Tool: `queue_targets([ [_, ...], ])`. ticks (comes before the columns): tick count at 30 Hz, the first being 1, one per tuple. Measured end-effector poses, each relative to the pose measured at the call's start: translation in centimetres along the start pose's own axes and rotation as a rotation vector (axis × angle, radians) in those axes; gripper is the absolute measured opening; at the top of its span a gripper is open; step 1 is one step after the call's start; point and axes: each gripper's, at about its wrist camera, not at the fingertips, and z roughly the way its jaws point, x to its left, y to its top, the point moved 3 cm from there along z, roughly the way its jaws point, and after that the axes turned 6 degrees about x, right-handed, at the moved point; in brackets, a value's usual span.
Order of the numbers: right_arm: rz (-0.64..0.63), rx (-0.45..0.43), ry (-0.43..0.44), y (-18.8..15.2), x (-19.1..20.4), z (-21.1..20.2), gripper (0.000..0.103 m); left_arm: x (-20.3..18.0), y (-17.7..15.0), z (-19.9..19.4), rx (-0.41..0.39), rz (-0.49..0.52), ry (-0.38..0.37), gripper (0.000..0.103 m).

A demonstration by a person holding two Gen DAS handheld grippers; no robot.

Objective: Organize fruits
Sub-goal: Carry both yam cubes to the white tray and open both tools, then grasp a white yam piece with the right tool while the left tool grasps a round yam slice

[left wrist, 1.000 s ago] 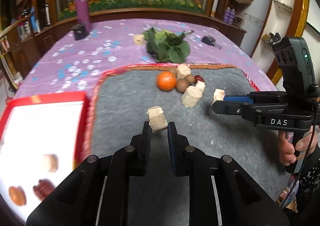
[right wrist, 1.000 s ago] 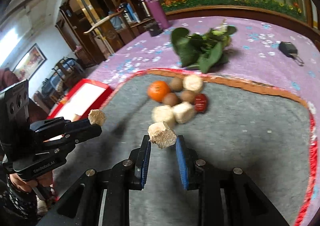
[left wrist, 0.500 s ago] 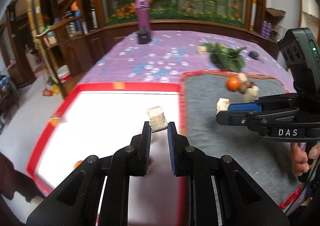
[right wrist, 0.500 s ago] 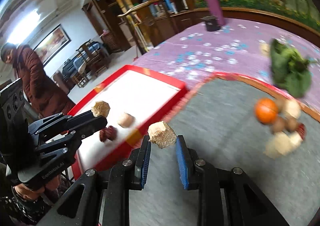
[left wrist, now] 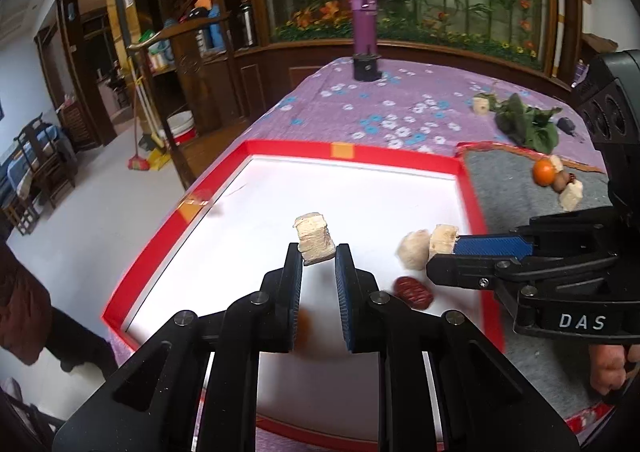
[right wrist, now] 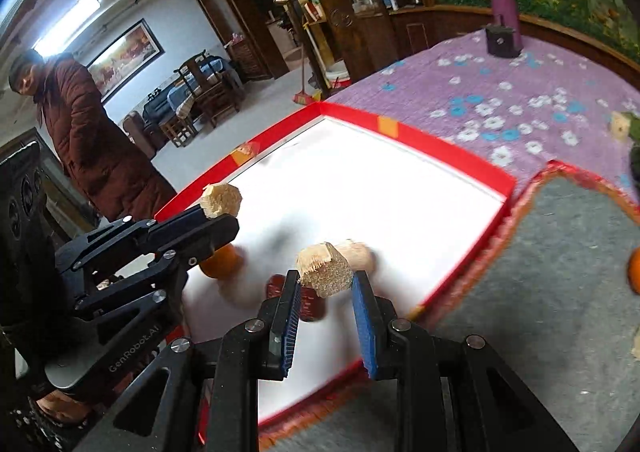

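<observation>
Both claws over the red tray, each pinching a pale chunk

The left gripper [left wrist: 317, 258] was clamped on a pale fibrous chunk [left wrist: 314, 238] right at its fingertips, hanging over the white floor of the red tray [left wrist: 400, 156]. The right gripper [right wrist: 326, 286] was squeezing a second chunk [right wrist: 325, 269] the same way, over the tray's near right part, just above a dark red date-looking fruit [right wrist: 310, 302] and another beige piece [right wrist: 360, 254]. A small orange fruit [right wrist: 222, 262] in the tray was half hidden behind the left claw, and motion blur smeared the tray contents. Far right on the grey mat [left wrist: 508, 187], an orange [left wrist: 543, 173] and a few more bits sat bunched, too small to sort out. A bystander's brown coat [right wrist: 96, 139] stood beyond the tray's left side.
</observation>
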Motion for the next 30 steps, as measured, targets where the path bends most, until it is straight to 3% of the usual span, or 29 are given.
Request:
queue_targets([
  [2,0.011,0.008,0.014,0.0,0.3,0.4,0.026,0.7,-0.3,0.4,0.017,-0.015,0.024,0.016],
  [5,0.029,0.011,0.057,0.2,0.7,0.3,0.037,1.5,-0.7,0.7,0.045,-0.038,0.069,0.022],
  [9,0.051,-0.094,0.078,0.3,-0.1,-2.1,0.043,2.1,-0.8,0.0,0.029,-0.06,0.075,0.045],
  [12,0.102,-0.138,0.059,-0.2,-2.4,-4.1,0.043,1.5,-0.4,-0.8,0.004,-0.045,0.066,0.046],
  [16,0.166,-0.18,0.001,-2.2,-6.0,-7.4,0.043,-0.8,0.2,-1.4,-0.01,0.008,0.018,0.047],
  [21,0.292,-0.245,-0.144,-6.6,-12.8,-12.9,0.043,-4.9,0.7,-2.1,-0.02,0.094,-0.048,0.048],
  [25,0.425,-0.225,-0.263,-9.3,-18.5,-15.3,0.043,-9.6,1.1,-2.5,-0.02,0.191,-0.132,0.048],
  [30,0.502,-0.173,-0.215,-8.9,-21.6,-14.9,0.043,-13.9,1.1,-3.3,-0.017,0.273,-0.197,0.047],
])
